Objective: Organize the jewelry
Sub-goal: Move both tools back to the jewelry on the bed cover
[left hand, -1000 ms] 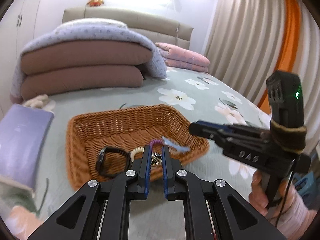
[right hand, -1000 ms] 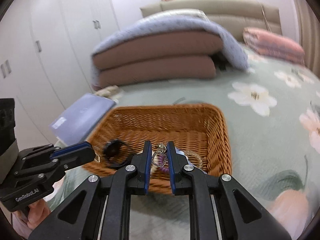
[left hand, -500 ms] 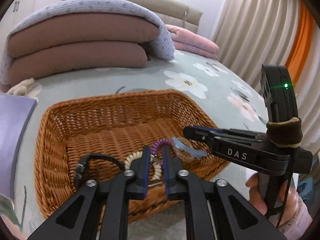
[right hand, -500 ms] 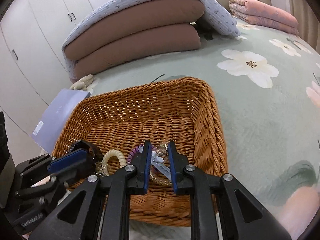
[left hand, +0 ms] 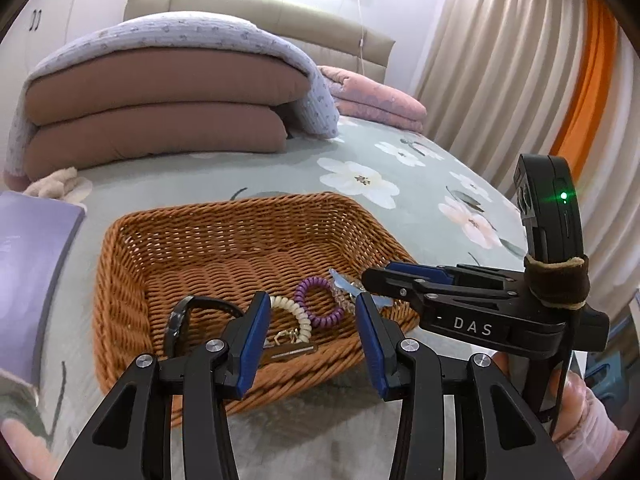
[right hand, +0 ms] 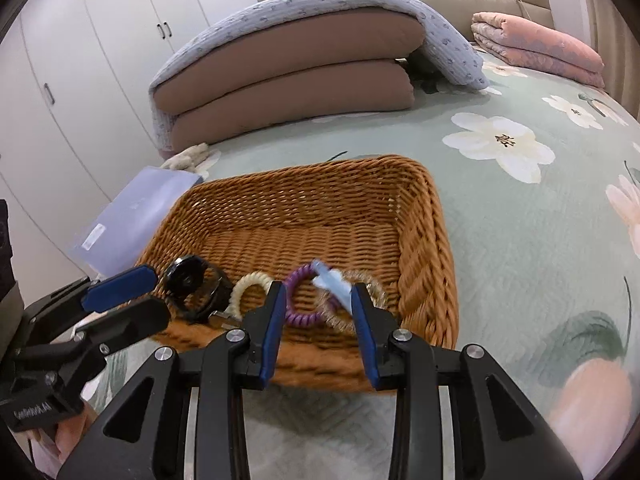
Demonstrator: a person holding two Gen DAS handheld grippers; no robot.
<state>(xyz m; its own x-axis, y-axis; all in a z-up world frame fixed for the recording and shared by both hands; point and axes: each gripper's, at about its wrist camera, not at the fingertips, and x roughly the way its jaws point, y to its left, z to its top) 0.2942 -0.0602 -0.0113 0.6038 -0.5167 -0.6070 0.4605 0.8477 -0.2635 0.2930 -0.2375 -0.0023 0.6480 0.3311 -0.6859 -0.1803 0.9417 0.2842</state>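
Both your grippers, left and right, hover at the basket's near rim on the bed; jaws opening, gripping nothing; coil ties and bracelet lie inside.

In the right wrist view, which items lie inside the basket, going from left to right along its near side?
Black watch → cream spiral hair tie → purple spiral hair tie → clear bead bracelet, all in the wicker basket. The light blue piece overlaps the purple tie and the bracelet, so I leave it out.
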